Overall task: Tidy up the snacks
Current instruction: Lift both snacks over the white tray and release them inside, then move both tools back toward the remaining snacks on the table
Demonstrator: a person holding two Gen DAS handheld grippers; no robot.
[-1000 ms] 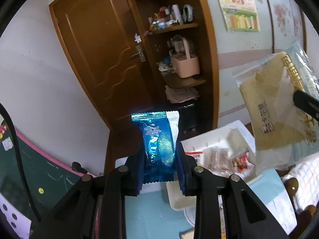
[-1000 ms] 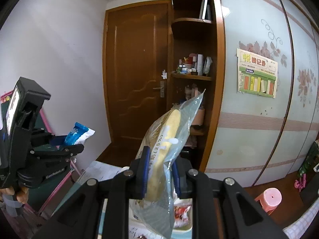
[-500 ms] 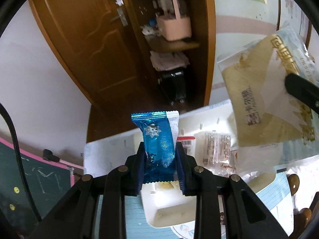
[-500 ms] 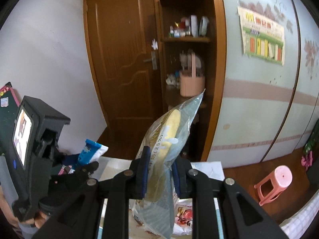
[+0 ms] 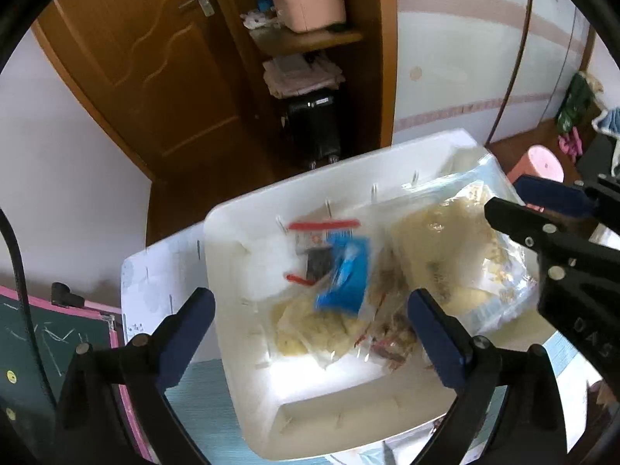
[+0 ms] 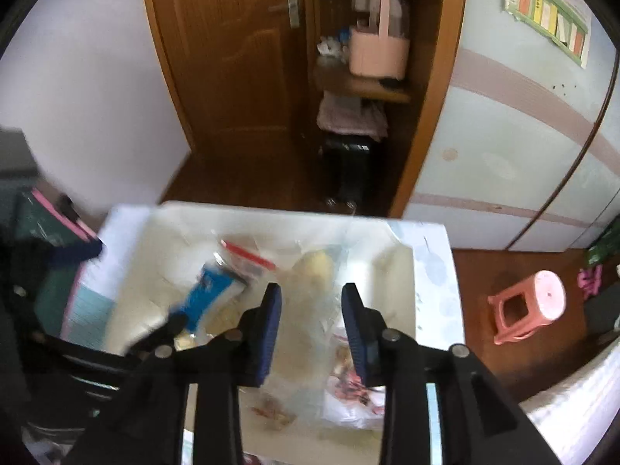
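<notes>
Two handheld grippers tilt down over a white plastic bin [image 5: 232,271] that serves as the collecting place for snacks.

The left gripper [image 5: 310,321] has its jaws opening, spread wide, with nothing pressed between the blue pads. Just ahead of them, between and beyond the fingertips, a small blue snack packet [image 5: 347,275] lies blurred in the bin, on top of clear bags with red seals and a bag of pale yellow snacks. It appears to be dropping or just landed; the blur leaves that unclear.

The right gripper [image 6: 312,325] has its jaws opening too, only a narrow way so far. A large clear bag of yellow crackers [image 6: 314,271] lies between and ahead of its pads, sagging into the bin; the pads seem no longer to press it. From the left camera this bag [image 5: 457,255] fills the bin's side nearest the right gripper.

Both releases look aimed at gathering loose packets in one container.
</notes>
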